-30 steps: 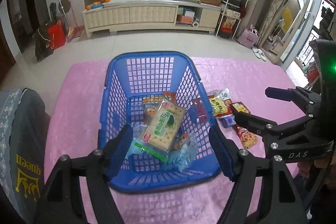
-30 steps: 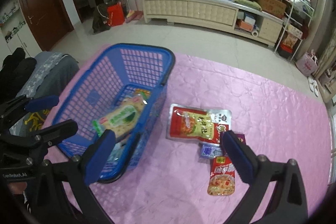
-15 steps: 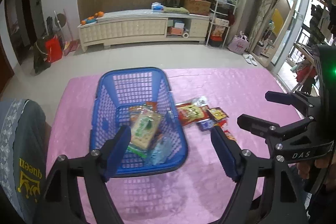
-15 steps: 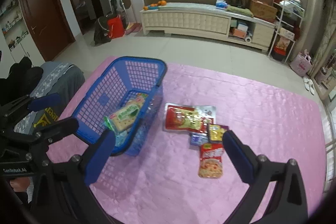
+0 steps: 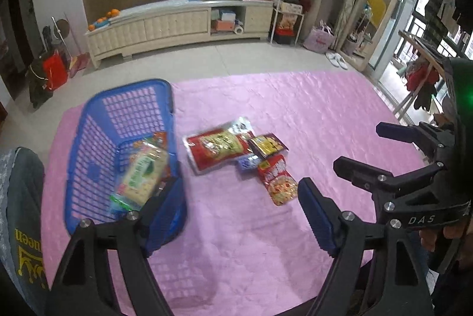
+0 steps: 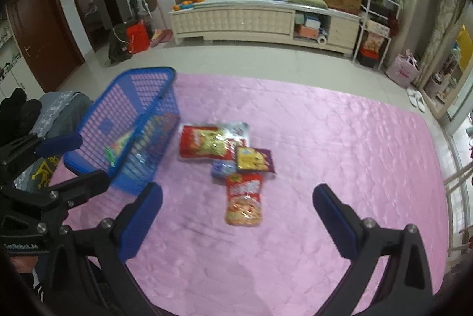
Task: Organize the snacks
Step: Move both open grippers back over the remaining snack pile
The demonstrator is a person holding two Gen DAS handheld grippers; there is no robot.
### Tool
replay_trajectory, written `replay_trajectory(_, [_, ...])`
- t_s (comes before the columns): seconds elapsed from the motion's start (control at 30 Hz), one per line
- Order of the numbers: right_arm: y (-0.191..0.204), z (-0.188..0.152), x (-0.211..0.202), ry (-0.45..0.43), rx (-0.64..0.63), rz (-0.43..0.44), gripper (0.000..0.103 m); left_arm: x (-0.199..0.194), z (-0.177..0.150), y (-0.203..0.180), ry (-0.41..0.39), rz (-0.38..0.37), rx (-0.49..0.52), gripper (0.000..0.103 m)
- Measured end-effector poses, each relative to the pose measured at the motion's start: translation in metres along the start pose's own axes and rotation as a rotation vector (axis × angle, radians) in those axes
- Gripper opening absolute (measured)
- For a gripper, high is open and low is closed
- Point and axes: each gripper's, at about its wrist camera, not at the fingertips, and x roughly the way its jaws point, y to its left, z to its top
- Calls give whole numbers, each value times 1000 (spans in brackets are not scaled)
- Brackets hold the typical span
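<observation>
**A:** Where do the snacks sit?

**B:** Four or five packets lie loose in an overlapping cluster near the middle of the pink cloth (image 6: 340, 138), just beside the blue basket (image 5: 88, 144), which stands by the cloth's left edge. The big red packet (image 6: 204, 145) is nearest the basket. A purple-edged yellow packet (image 6: 254, 159) and a small blue packet (image 6: 223, 168) overlap its right side, and a red-and-orange pouch (image 6: 244, 202) lies closest to the near edge.

**A:** And inside the basket?

**B:** A green-labelled cracker pack (image 5: 142, 174) leans on other wrappers. Below it I can only make out scraps of clear film and an orange corner; the mesh wall and motion blur hide the rest. From the right wrist view the contents are just coloured smears behind the lattice.

**A:** The grippers?

**B:** The left gripper (image 5: 236, 206) has its fingers spread wide with nothing between them. Its left pad overlaps the basket's near corner in the picture, so that corner is hidden, and I cannot tell whether they touch. The right gripper (image 6: 236, 212) is also gaping, empty, above the cloth, with the pouch just beyond its tips.

**A:** Anything cut off?

**B:** A silvery wrapper (image 6: 236, 129) peeks from under the big red packet, mostly covered. The printing on every packet is too blurred to read.
</observation>
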Motion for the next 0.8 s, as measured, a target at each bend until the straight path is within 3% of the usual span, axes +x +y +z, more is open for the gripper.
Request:
replay_trajectory(0.4, [-53, -34, 36, 57, 50, -42, 103, 80, -17, -42, 136, -6, -15, 78])
replay_trajectory(0.8, [-109, -43, 94, 102, 92, -68, 103, 163, -17, -54, 227, 6, -95, 78])
